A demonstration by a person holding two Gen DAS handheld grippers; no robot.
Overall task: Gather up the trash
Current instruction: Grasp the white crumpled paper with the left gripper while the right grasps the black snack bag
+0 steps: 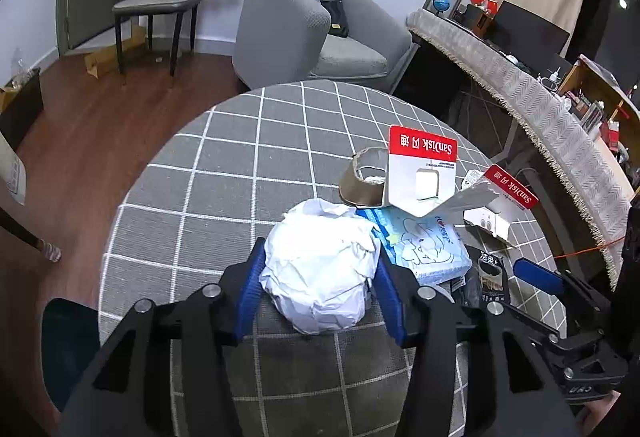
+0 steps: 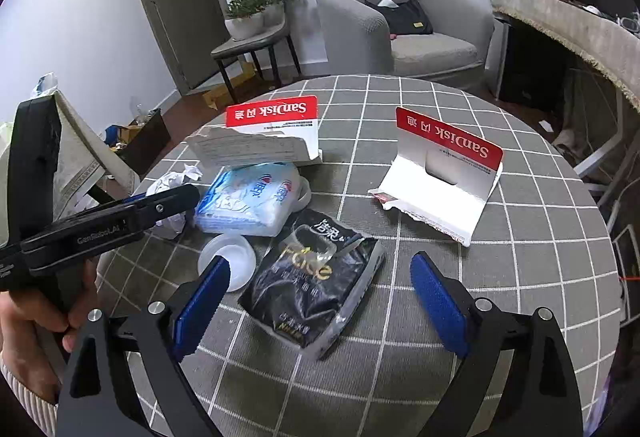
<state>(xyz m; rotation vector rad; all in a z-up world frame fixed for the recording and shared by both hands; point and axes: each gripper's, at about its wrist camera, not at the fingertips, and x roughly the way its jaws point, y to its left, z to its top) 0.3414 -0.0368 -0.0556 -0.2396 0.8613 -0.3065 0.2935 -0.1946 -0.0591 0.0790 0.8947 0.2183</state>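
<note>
I have the crumpled paper ball (image 1: 320,265) pinched in my left gripper (image 1: 320,277), with my right gripper (image 2: 320,305) spread wide above the black wrapper (image 2: 316,285)

I grip the ball across its widest part, a blue pad pressed into each flank, so the loose wad cannot slip as I lift it from the near side of the desk (image 1: 224,157); I judge my right gripper is released and straddling the black wrapper so it can close on that next. The ball is white, deeply creased and lumpy, and bulges out beyond the pads. Just beyond it to the right lies a pale blue tissue pack (image 1: 428,249), touching or nearly so. Farther off are a brown tape roll (image 1: 362,179) and two torn red-and-white cards (image 2: 444,173), and a clear plastic lid (image 2: 226,261) sits left of the black wrapper
</note>
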